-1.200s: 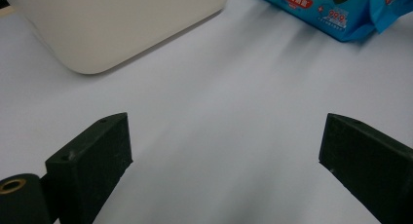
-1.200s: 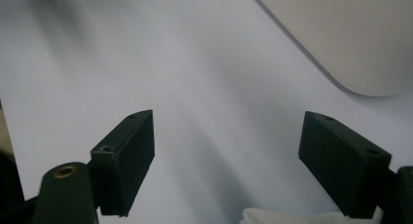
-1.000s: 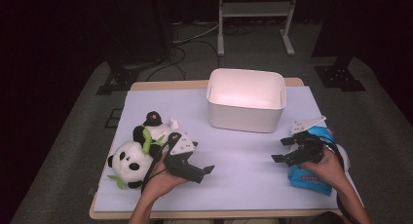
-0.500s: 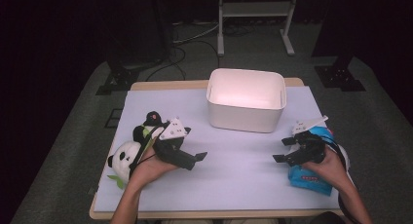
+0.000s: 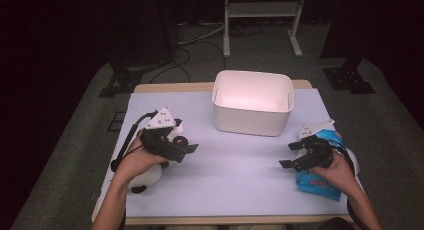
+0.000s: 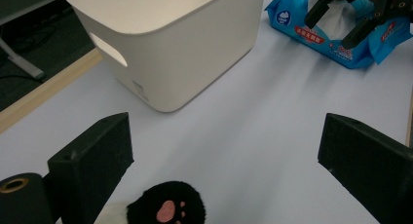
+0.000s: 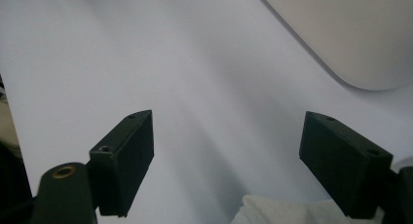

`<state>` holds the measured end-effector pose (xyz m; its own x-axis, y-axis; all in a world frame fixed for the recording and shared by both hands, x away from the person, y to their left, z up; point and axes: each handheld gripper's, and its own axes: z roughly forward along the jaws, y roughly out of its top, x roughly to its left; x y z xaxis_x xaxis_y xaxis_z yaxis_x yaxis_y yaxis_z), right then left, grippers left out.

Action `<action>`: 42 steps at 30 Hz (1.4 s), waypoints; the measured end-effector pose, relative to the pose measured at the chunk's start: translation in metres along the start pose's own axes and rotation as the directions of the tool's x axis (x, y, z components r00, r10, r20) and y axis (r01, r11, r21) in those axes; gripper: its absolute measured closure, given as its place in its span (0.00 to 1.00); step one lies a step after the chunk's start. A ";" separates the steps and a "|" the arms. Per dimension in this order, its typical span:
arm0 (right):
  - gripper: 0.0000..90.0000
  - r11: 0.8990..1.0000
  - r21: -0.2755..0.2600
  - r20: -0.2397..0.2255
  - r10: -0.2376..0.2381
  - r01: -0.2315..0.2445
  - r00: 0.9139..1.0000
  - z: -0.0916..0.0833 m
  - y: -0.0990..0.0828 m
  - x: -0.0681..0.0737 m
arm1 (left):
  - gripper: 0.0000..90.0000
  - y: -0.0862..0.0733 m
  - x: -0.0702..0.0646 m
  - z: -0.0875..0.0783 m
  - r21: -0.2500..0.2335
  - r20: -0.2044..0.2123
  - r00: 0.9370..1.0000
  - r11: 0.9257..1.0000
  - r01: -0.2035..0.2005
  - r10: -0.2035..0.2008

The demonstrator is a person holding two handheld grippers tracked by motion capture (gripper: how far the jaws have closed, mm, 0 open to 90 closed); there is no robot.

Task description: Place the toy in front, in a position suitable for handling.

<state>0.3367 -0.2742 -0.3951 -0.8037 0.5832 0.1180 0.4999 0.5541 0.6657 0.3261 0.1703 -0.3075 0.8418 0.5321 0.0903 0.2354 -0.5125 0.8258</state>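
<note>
Two tongs are held apart-jawed over the tabletop (image 5: 235, 180). The left tongs (image 5: 189, 149) hover above a panda plush (image 5: 145, 177) at the left edge, its black paw (image 6: 168, 210) pointing toward the white bin (image 5: 252, 102). The right tongs (image 5: 291, 155) gape above a blue wipes pack (image 5: 320, 182), its long axis running front to back.

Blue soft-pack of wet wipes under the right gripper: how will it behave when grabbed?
The blue plastic wipes pack looks soft and crinkled, so it will probably sag and deform rather than lift stiffly. Its glossy film may slip between the jaws. Lying flat, it is unlikely to roll or tip.
</note>
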 end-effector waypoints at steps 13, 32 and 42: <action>0.21 1.000 -0.007 -0.013 -0.001 0.001 1.000 -0.002 0.000 0.001 | 0.06 -0.006 0.027 -0.027 0.028 -0.057 0.998 0.999 0.034 -0.032; 0.21 1.000 0.001 -0.018 -0.015 0.015 1.000 -0.002 0.001 0.002 | 0.16 -0.045 0.052 -0.041 0.159 -0.097 0.991 0.981 0.109 -0.094; 0.21 1.000 0.006 -0.019 -0.021 0.021 1.000 -0.002 0.001 0.004 | 0.25 -0.059 0.055 -0.037 0.216 -0.083 0.990 0.967 0.134 -0.119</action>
<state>0.3339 -0.2722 -0.3925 -0.8199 0.5602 0.1180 0.4850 0.5700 0.6632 0.3404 0.2546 -0.3303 0.7650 0.6430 0.0374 0.4454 -0.5701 0.6903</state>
